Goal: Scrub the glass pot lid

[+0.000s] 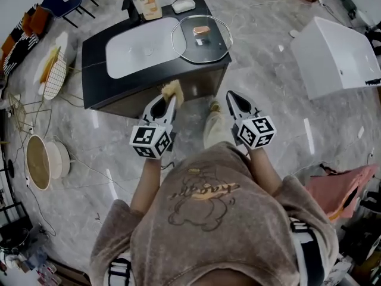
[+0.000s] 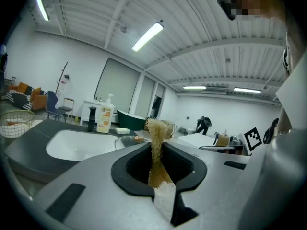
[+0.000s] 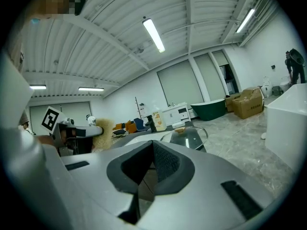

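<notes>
The glass pot lid (image 1: 201,39) with a wooden knob lies flat on the right end of a black counter (image 1: 95,70), beside a white sink basin (image 1: 140,55). My left gripper (image 1: 172,99) hovers in front of the counter's near edge, shut on a tan fibrous scrub pad (image 1: 172,90) that sticks out past its tips. In the left gripper view the scrub pad (image 2: 155,145) stands upright between the jaws. My right gripper (image 1: 231,96) is level with it on the right, shut and holding nothing. The lid (image 3: 188,138) shows ahead in the right gripper view, with the scrub pad (image 3: 103,132) at the left.
A soap bottle (image 1: 147,0), a black faucet (image 1: 129,5) and a white bar (image 1: 183,5) stand at the counter's back edge. A large white tub (image 1: 339,55) sits on the floor to the right. Baskets (image 1: 41,162) and cables lie at the left.
</notes>
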### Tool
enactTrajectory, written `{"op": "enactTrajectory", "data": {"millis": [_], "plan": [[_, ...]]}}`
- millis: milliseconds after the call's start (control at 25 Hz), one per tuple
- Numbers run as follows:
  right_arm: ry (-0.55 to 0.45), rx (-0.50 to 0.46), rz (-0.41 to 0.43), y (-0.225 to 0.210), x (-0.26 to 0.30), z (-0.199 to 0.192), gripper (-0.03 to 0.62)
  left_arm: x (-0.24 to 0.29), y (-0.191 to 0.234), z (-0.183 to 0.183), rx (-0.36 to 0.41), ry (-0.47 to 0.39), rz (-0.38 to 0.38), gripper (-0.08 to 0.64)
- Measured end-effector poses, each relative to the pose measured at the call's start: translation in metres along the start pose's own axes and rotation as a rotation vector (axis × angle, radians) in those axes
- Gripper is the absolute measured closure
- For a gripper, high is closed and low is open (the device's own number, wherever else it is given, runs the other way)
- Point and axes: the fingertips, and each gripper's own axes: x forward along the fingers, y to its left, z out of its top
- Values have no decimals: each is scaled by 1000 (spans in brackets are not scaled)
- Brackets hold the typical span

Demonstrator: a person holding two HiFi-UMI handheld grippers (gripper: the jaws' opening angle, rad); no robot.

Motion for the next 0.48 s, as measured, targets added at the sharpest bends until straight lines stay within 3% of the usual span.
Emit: {"op": "enactTrajectory", "data": {"millis": [480], "plan": [[69, -30, 161, -91, 139, 79, 597, 151, 67, 74, -29, 1, 68, 492]]}}
